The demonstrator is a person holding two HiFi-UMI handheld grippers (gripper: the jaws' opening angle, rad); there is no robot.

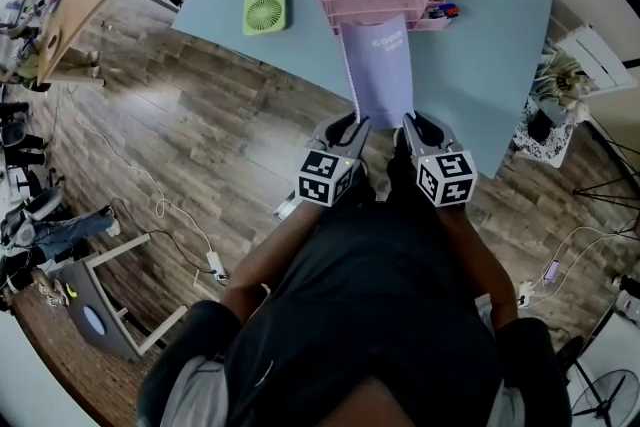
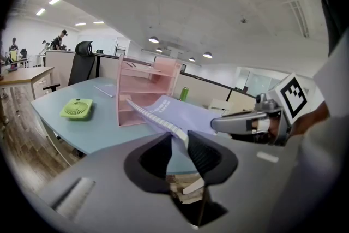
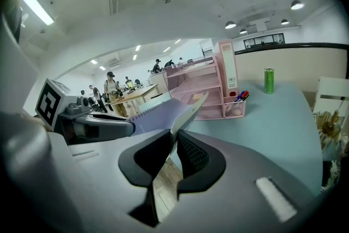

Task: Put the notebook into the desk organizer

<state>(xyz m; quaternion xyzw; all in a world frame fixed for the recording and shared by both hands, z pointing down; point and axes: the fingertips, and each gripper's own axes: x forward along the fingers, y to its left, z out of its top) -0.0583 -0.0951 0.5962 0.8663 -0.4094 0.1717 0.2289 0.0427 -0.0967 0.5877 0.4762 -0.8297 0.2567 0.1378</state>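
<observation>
Left gripper (image 1: 350, 125) and right gripper (image 1: 412, 125) clamp the notebook (image 1: 380, 75); next, I'd say, push it farther into the desk organizer (image 1: 365, 5).

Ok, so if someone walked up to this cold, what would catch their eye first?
The purple spiral notebook, held out over the near edge of the blue table, with the left gripper and the right gripper each shut on its near end and its far end at the front of the pink desk organizer. After that, the lime green fan lying on the table to the organizer's left.
</observation>
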